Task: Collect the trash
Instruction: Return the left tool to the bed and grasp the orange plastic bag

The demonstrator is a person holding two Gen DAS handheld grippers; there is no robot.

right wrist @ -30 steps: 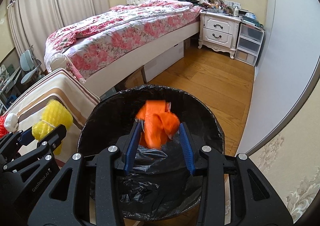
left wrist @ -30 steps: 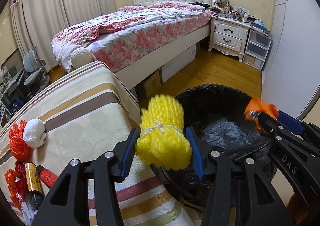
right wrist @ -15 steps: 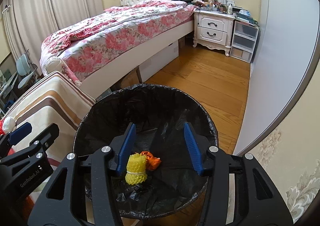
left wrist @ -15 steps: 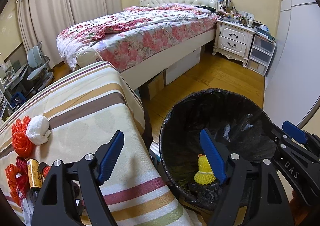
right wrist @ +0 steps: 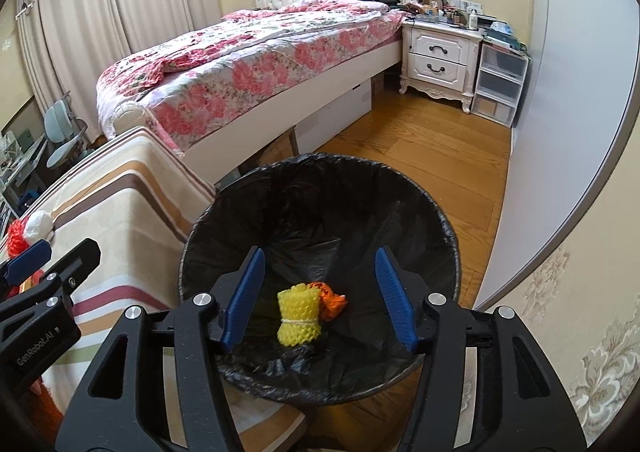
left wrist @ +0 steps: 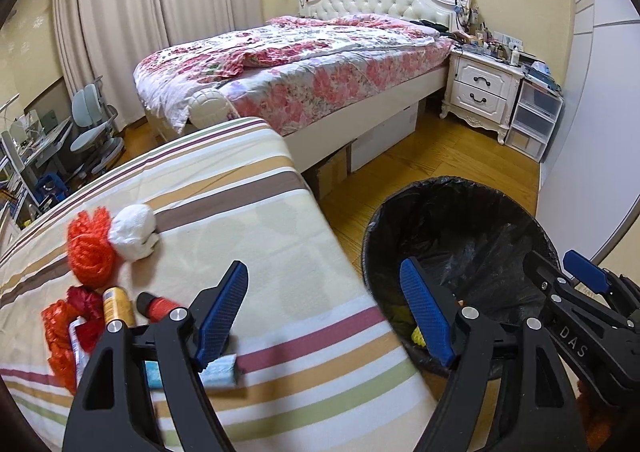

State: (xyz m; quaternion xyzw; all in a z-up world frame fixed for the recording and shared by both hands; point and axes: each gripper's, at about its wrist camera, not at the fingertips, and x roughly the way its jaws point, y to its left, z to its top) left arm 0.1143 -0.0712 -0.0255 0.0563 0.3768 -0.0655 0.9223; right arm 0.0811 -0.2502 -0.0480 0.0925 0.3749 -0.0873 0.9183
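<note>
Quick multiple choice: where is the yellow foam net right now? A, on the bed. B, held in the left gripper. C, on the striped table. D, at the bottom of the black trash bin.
D: the yellow foam net lies on the liner at the bottom of the black trash bin, beside an orange scrap.

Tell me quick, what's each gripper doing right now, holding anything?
Left gripper: open, empty, above the striped cloth's edge.
Right gripper: opening, nothing between its fingers, over the bin.
</note>
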